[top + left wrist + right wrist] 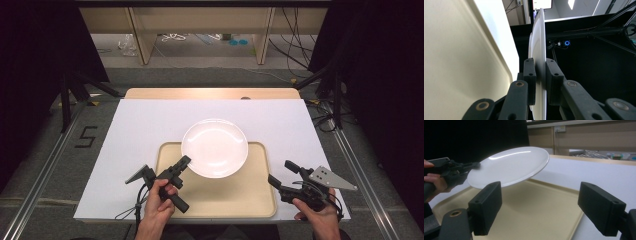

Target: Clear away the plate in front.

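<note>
The white plate [214, 147] is held clear above the beige tray [250, 200] by its near-left rim, clamped in the left gripper [184, 163], while the right gripper [280, 173] is held wide open, empty, placement apparently outstanding.

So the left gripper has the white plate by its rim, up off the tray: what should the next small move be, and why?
Probably lower the plate gently toward the tray. The left gripper pinches only the rim, and the plate hangs tilted above the tray with nothing under it. The right gripper stands open and apart, giving no support.
</note>
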`<state>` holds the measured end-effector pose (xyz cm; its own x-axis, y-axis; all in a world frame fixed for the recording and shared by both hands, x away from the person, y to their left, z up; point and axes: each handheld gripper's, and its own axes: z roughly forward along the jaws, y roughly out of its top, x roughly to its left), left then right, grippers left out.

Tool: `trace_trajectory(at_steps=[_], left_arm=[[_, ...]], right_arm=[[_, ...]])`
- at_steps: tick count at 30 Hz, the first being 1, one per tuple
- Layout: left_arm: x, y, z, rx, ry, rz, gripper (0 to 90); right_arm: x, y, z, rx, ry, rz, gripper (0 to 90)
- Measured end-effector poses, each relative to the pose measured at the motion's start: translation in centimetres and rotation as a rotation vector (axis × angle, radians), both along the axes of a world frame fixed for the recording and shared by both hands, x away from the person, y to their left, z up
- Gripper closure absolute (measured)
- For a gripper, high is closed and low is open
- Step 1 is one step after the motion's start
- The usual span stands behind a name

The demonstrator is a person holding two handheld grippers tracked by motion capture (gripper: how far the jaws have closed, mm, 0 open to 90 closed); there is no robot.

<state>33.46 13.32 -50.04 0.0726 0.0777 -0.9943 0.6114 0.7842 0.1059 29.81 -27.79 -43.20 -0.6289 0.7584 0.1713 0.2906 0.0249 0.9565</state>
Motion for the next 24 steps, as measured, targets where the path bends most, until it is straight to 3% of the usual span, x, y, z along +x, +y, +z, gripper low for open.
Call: trace_trajectory(at_steps=[9,24], left_arm=[[-1.7,0.2,-1.0,0.005,0.006,-0.016,79.7],[-3.1,0.9,-2.1,0.019,0.035,-0.006,79.1]], right_arm=[[0.0,-0.1,0.0,-0.011,-0.006,-0.002,20.3],[0.0,0.0,0.0,-0.014,0.005,0.0,20.3]])
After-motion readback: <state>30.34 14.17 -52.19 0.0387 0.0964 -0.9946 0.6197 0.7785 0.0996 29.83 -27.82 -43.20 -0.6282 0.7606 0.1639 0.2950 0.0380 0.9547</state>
